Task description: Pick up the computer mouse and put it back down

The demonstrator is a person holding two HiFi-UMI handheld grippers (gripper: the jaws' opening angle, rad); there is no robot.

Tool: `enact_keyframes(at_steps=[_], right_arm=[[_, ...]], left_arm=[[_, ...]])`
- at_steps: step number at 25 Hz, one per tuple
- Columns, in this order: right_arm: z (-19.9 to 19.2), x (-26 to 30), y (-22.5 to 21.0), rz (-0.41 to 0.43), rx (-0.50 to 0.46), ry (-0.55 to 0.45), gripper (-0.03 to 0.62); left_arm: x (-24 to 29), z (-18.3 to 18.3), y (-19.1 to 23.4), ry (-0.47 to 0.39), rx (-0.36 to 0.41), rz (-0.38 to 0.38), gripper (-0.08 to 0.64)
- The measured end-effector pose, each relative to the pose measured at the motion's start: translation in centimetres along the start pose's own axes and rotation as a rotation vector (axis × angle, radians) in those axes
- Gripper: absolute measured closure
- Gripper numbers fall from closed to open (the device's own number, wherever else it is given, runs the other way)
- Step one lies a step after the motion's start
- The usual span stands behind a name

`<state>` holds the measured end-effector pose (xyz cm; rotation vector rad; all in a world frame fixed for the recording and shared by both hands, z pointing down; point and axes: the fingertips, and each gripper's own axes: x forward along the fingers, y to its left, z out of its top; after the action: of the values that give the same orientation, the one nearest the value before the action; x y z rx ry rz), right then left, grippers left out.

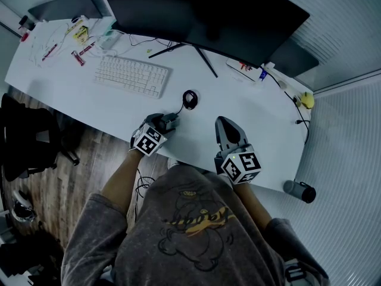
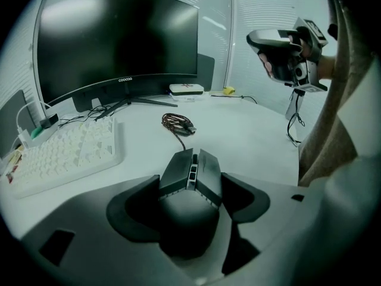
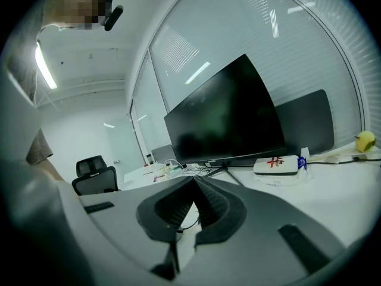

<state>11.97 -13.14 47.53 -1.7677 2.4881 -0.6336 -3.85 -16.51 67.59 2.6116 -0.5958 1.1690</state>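
Monitor bezel — small brand lettering, seemingly "coocaa".

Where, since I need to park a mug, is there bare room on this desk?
Bare: the desk strip in front of the keyboard; the patch right of the coiled cable, in front of the monitor stand. Crowded: the back left corner's clutter, and where the left tool straddles the mouse.

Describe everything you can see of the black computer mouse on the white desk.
The black computer mouse is angular, matte plastic, with two faceted buttons split by a scroll wheel. It lies flat on the white desk between the left gripper's open jaws, buttons pointing away; its braided cable coils just ahead.
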Motion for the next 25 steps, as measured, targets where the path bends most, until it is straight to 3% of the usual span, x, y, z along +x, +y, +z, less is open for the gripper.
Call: enact_keyframes(at_steps=[7, 13, 25], right_arm=[[-0.3, 0.0, -0.3, -0.008, 0.005, 0.002, 0.594], [-0.5, 0.0, -0.3, -0.009, 0.004, -0.001, 0.594], [-0.2, -0.8, -0.7, -0.021, 0.007, -0.023, 0.594]], left_arm=[[-0.7, 2.1, -0.4, -0.074, -0.03, 0.02, 0.239], [-2.3, 6.0, 0.2, -0.176, -0.035, 0.07, 0.241], [-6.8, 13.9, 0.0, -0.334, 0.036, 0.126, 0.244]])
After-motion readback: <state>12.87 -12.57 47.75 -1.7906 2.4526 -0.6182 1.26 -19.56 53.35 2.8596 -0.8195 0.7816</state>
